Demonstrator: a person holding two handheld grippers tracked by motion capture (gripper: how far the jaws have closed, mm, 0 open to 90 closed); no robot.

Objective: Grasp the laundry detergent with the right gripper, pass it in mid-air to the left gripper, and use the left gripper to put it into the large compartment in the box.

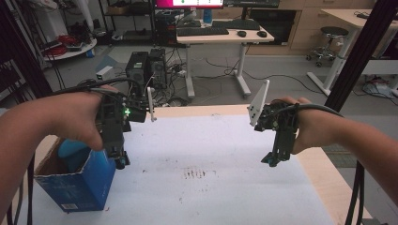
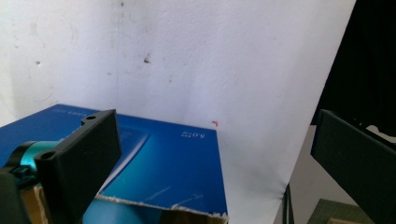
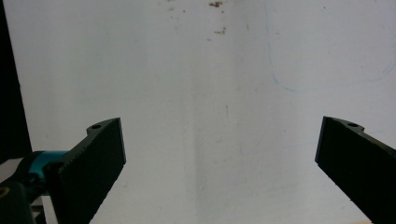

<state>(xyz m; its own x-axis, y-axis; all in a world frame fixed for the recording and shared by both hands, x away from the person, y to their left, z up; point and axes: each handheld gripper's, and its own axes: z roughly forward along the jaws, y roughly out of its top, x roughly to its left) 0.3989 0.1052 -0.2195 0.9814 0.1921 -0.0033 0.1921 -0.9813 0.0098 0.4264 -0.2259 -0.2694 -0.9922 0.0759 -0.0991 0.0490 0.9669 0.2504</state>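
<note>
Blue box: (image 1: pixel 77 180) an open-topped carton with a torn cardboard rim, standing on the white sheet right under and just beside the left gripper; in the left gripper view its blue side (image 2: pixel 173 163) lies below and between that gripper's jaws, nearer the left-hand one.
Box contents: something light blue (image 1: pixel 74 152) sits inside, just below the left hand; what it is cannot be told.
Left gripper: (image 1: pixel 121 159) held above the box's near corner, pointing down; jaws spread wide, nothing between them, not touching the box as far as can be seen.
Left hand: (image 1: pixel 77 117) wrapped round the gripper body, over the box opening.
Right gripper: (image 1: pixel 273 159) well apart from the box, across the sheet from the left gripper, pointing down; jaws spread wide and empty, with bare sheet between them in the right gripper view.
Right hand: (image 1: pixel 312 126) gripping the body from behind.
White sheet: (image 1: pixel 211 150) covers the table under both grippers.
Brown smudge: (image 1: pixel 195 173) on the sheet between the two grippers, slightly nearer the person.
</note>
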